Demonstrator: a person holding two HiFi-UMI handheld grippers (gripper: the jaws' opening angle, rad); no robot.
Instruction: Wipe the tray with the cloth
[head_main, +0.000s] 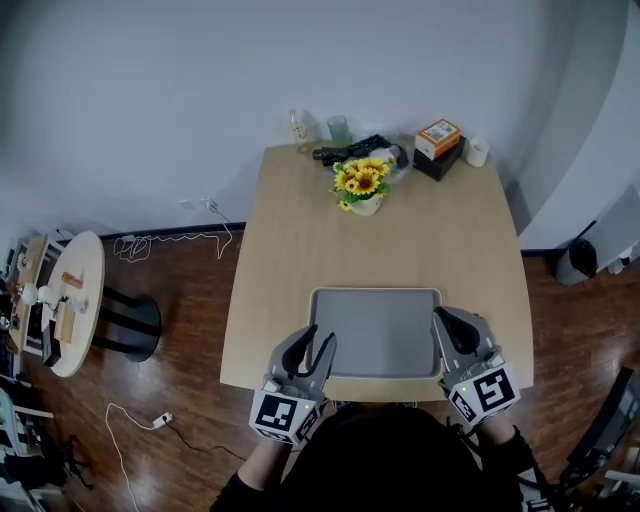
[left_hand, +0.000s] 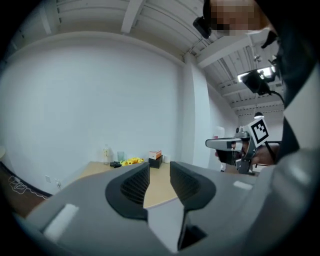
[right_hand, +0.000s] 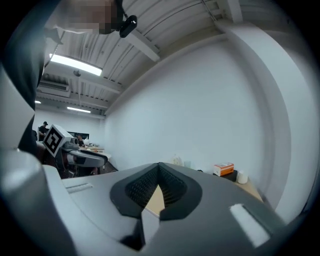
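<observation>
Jaws on my left gripper (head_main: 313, 340) stand released, empty; right gripper (head_main: 445, 320) jaws clenched, empty. Both hover over near corners of tray (head_main: 375, 335) on desk (head_main: 300, 230).

At the desk's (head_main: 300, 230) near edge, the left hand-held gripper (head_main: 315, 340) points about level, jaws slightly apart, empty; the right hand-held gripper (head_main: 445, 322) points level, jaws pressed together, empty.

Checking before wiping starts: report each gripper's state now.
Left gripper: open, jaws slightly apart, nothing between them.
Right gripper: shut, empty.
</observation>
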